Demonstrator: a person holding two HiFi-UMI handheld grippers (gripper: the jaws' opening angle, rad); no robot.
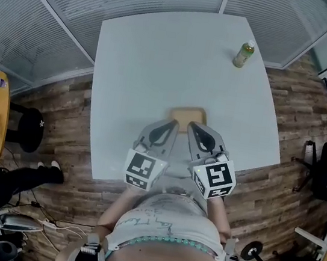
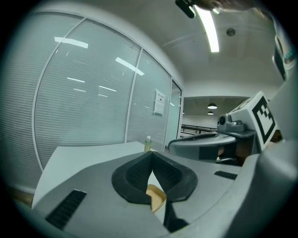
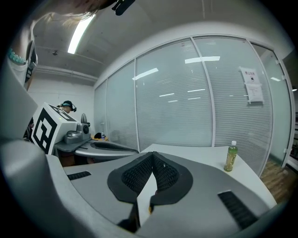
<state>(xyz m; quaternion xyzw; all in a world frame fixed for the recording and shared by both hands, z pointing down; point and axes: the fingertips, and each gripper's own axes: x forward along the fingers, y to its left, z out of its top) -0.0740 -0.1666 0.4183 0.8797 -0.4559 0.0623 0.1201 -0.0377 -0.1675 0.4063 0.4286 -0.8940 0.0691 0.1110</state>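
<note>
Head view: left gripper (image 1: 171, 127) and right gripper (image 1: 193, 128) side by side over the near part of the pale surface (image 1: 156, 59), tips pointing away from the person. Just ahead of both sets of jaws, a shallow tan tray (image 1: 188, 114), flat on the surface, its near edge under or touching the tips; cannot tell which from above. Almost square, slightly wider across than deep, so the longer side across the line of the jaws rather than along it. Centred between the two grippers, neither clearly nearer.

Left gripper view: ribbed pads together at the tips, nothing clamped; a corner of the tray (image 2: 157, 197) visible below, through the gap behind the tips. Right gripper view: jaws likewise closed tip to tip and empty, only bare surface and a thin tan sliver below.

Well beyond and to the right of the jaws, a green drink bottle (image 1: 244, 54) upright near the far corner.

Likely next: opening first, since closed tips cannot take the rim.
</note>
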